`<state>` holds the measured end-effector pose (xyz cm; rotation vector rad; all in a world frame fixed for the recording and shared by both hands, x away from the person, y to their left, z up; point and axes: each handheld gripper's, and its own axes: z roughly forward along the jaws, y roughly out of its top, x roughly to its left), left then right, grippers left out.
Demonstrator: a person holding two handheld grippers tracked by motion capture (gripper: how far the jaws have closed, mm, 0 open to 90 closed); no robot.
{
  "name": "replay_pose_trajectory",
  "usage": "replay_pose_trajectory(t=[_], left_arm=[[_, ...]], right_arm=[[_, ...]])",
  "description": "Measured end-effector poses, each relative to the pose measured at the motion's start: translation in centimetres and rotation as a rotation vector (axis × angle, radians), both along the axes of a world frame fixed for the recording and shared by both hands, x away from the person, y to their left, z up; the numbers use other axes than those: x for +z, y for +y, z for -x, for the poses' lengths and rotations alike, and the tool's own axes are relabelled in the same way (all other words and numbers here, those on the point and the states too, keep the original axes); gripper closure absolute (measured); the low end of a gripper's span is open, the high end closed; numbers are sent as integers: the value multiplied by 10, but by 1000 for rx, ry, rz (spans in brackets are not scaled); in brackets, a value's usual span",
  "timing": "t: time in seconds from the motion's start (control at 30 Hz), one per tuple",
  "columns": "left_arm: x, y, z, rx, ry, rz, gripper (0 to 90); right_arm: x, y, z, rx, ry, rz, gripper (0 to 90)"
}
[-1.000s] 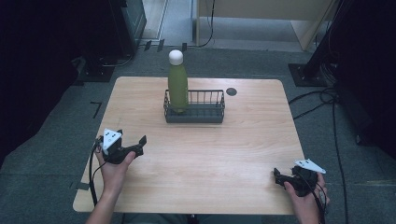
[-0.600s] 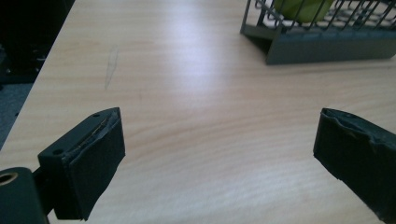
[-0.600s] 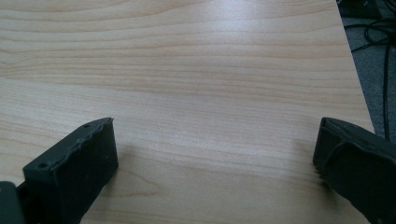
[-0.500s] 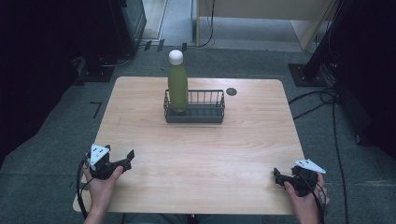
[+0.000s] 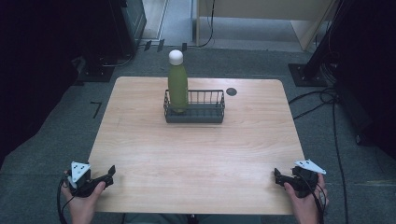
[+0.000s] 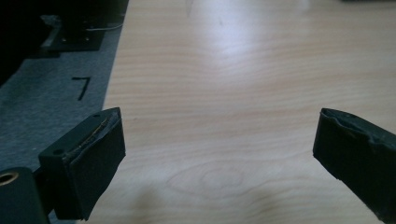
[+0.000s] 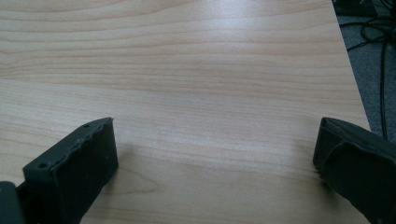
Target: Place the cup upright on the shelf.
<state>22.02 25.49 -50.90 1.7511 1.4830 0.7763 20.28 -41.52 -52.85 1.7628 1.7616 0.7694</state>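
Both tools gape empty; my left tool (image 5: 110, 173) has dropped back to the lower-left surface (image 5: 196, 149) corner, away from the bottle (image 5: 177, 84).

"7" mark (image 6: 82, 87) on floor (black)

Your left gripper (image 5: 110, 172) and right gripper (image 5: 276, 174) match: black bodies, each topped with a pale grey three-cornered plate carrying dark dots near its corners. Black cable trails off each one past your wrist. Up close, the fingers (image 6: 95, 156) are blocky black slabs faced with dark pads; pad edges look rough and slightly frayed. Small round hole near each finger's outer corner, brass-coloured ring low on the left unit. No sleeves showing.
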Motion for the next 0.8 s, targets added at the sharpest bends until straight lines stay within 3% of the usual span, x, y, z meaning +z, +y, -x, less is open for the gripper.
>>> replay_pose_trajectory(t=[0.23, 0.27, 0.47, 0.57, 0.7, 0.8], left_arm=[[-5, 7, 0, -6, 39, 3, 30], [-5, 3, -1, -10, 48, -22, 42], [-6, -3, -5, -22, 73, -56, 55], [-9, -9, -11, -1, 138, -113, 61], [-9, -9, -16, -10, 151, -87, 63], [-9, -6, -19, -9, 175, -44, 62]], right_arm=[[0, 0, 0, 0, 0, 1, 0], [0, 0, 0, -1, 0, 0, 0], [0, 0, 0, -1, 0, 0, 0], [0, 0, 0, -2, 2, -1, 0], [0, -1, -2, 0, -2, -1, 0], [0, -1, -2, 0, -2, -1, 0]])
